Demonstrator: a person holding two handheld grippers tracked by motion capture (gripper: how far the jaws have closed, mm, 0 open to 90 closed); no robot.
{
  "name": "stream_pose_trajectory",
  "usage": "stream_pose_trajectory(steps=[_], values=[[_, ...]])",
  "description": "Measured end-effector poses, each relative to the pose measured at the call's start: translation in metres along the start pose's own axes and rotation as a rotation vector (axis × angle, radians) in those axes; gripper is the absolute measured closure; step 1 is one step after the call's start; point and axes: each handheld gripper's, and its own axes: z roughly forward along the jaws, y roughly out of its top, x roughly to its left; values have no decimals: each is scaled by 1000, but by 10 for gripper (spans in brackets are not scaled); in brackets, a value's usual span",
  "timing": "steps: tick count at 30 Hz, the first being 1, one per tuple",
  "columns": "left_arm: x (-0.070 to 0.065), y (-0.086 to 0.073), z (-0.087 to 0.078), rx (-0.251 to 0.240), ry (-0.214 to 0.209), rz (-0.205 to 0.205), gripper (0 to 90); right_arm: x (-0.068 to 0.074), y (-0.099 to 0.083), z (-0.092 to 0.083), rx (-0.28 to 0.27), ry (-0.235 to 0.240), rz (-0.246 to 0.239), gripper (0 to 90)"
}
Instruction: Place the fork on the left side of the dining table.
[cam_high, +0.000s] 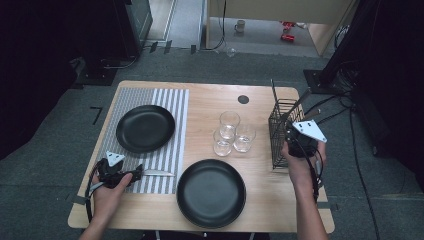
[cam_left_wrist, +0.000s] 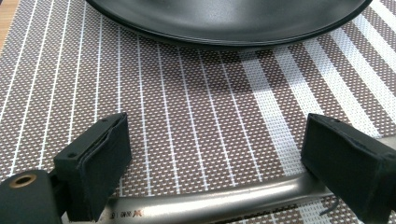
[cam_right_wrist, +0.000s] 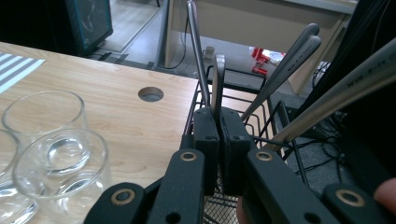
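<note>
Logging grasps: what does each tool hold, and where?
Right tool: flat steel utensil handle, gripped mid-handle in the black wire caddy. Left tool: open around the knife handle.

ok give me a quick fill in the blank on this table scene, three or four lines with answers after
1. The right gripper has its fingers shut on a metal utensil handle standing in the black wire ____.
2. The left gripper is open over the striped placemat, with a knife handle lying ____ its fingers.
3. The number of clear glasses grouped mid-table is ____.
4. Both plates are coloured ____.

Missing words: basket; between; three; black
</note>
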Motion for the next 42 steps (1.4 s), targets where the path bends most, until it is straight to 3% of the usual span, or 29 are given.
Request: stream_pose_trajectory(steps=[14, 24, 29, 31, 35, 42], values=[[0, 0, 0, 1, 0, 0, 85, -4, -5, -30, -2, 45, 39, 885], [0, 0, 0, 0, -1, -1, 85, 2, -16, -30, -16, 100, 44, 868], [0, 0, 0, 0, -1, -1, 85, 9, -20, -28, -25, 138, 23, 848], [0, 0, 0, 0, -1, -1, 85, 12, -22, -26, -19, 118, -1, 851], [0, 0, 0, 0, -1, -1, 85, 12, -26, -23, -17, 120, 20, 848], [0, 0, 0, -1, 0, -1, 86, 15, -31, -16, -2, 83, 8, 862]])
